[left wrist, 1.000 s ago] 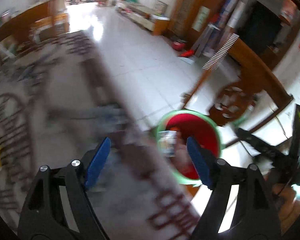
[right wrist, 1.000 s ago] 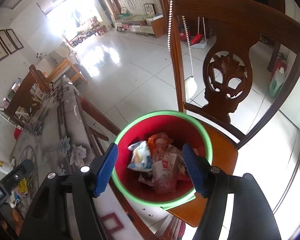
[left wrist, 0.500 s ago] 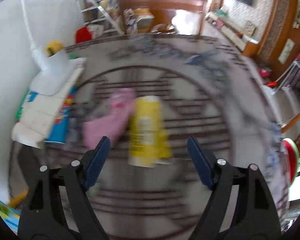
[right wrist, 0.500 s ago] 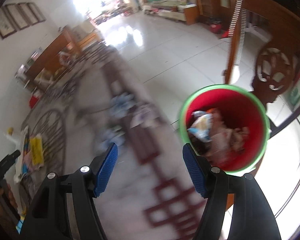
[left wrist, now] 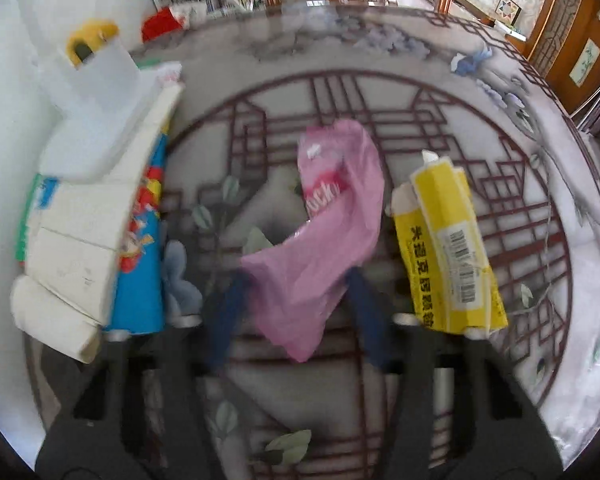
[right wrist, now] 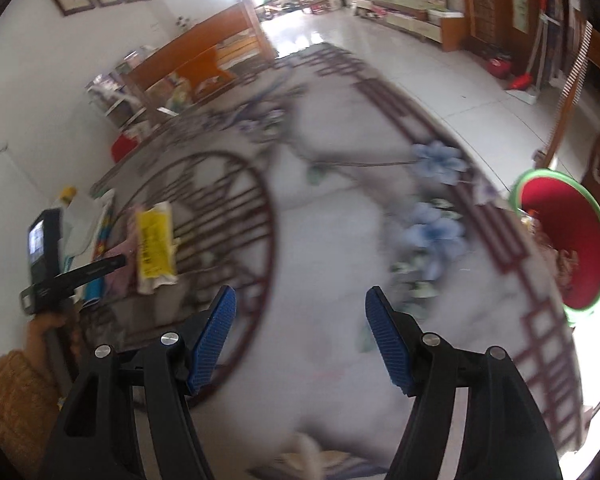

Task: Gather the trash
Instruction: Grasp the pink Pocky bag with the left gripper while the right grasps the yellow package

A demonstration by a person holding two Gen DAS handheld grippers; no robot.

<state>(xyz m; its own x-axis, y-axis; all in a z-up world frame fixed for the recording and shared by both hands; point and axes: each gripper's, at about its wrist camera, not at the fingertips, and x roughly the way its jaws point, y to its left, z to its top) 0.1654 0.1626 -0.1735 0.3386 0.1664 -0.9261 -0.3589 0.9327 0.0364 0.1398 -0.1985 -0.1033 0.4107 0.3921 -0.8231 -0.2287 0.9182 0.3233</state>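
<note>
So the pink wrapper (left wrist: 332, 236) is lying crumpled on the patterned table (left wrist: 532, 248), right between the blue pads of the left gripper (left wrist: 296, 312). Its jaws have just been closing in, and the lower end of the bag is now flanked on both sides, though with the blur it can't be told for sure that the pads are actually pressing on it yet.

Handling-wise, thin soft plastic film is what's being dealt with: basically weightless, floppy, a bit slick, nothing breakable. It's probably best pinched at a bunched fold near the lower end, where the layers are doubled up, since a single flat layer could slip out.

Just beside it, apart from the pink one, a yellow packet (left wrist: 444, 248) is lying flat. It looks stiffer and creased, and should be taken across its narrow width.

Writing: white letters on a red patch of the pink wrapper can be partly made out, something like "ock", the rest is hidden in the folds. A barcode and a column of Chinese characters are printed on the yellow packet, too blurred to be read properly.

The right gripper (right wrist: 300, 332) is held over bare tabletop with jaws apart and nothing between them. The red bin (right wrist: 576, 248) with the green rim is seen off the table's far edge, well apart from both wrappers.
</note>
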